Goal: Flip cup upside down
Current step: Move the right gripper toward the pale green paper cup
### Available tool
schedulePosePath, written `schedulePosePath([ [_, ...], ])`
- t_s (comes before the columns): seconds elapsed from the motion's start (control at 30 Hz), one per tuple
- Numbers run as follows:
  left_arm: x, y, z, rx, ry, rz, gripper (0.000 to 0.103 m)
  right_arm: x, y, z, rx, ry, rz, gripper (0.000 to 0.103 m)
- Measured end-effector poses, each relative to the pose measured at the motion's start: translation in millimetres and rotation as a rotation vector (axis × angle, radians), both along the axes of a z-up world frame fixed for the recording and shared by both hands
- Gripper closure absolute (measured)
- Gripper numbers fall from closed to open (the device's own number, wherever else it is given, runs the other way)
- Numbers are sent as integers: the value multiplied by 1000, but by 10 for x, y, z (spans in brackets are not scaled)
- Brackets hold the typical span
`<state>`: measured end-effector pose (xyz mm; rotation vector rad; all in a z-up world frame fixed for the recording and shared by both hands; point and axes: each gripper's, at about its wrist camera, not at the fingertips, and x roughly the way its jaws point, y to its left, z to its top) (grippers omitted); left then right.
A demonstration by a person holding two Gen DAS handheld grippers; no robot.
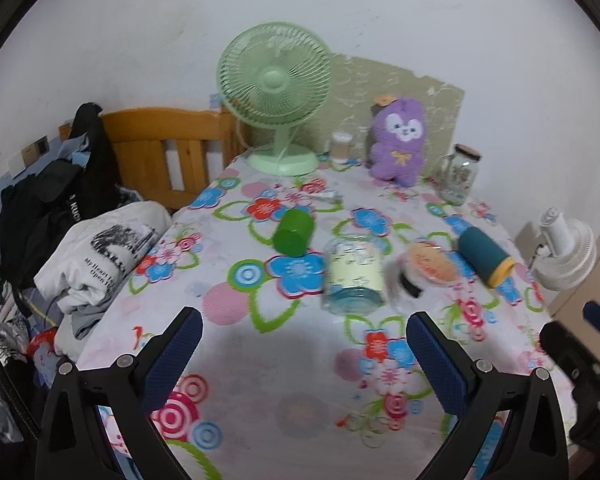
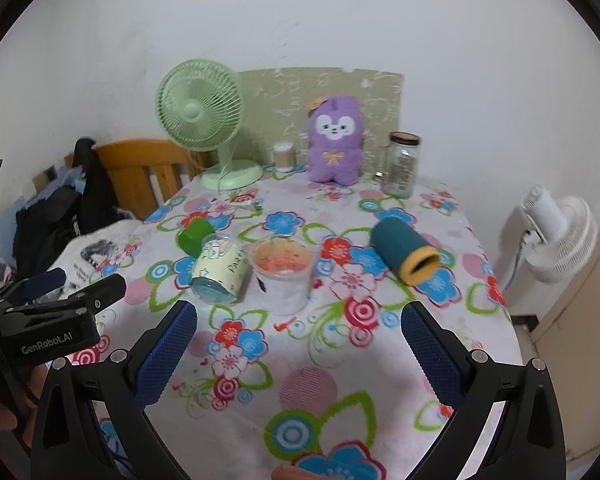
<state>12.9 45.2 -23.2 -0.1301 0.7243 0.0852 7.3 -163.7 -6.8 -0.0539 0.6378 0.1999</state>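
Observation:
Several cups sit mid-table on the floral cloth. A green cup (image 1: 293, 232) (image 2: 193, 234) lies on its side. A clear cup with a pale yellow label (image 1: 354, 275) (image 2: 220, 270) lies on its side. A clear cup with an orange inside (image 2: 283, 275) (image 1: 426, 270) stands upright. A teal cup with a yellow rim (image 2: 404, 254) (image 1: 486, 256) lies on its side. My left gripper (image 1: 302, 354) is open and empty, short of the cups. My right gripper (image 2: 298, 346) is open and empty, just in front of the upright cup.
At the table's back stand a green fan (image 2: 206, 120), a small container (image 2: 283, 156), a purple plush toy (image 2: 334, 140) and a glass jar (image 2: 402, 166). A bed with clothes (image 1: 100, 252) lies left. A white fan (image 2: 556, 236) stands right.

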Motion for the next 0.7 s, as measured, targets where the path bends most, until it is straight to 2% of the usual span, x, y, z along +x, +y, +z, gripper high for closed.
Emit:
schedulePosePath([
  [0.17, 194, 226, -181, 37, 46, 40, 0, 342, 308, -13, -42, 19, 58, 0],
  [0.53, 694, 555, -612, 56, 164, 69, 0, 1136, 1031, -399, -24, 233, 230, 0],
  [0.7, 862, 604, -739, 44, 200, 68, 0, 1375, 1230, -561, -25, 287, 264, 0],
])
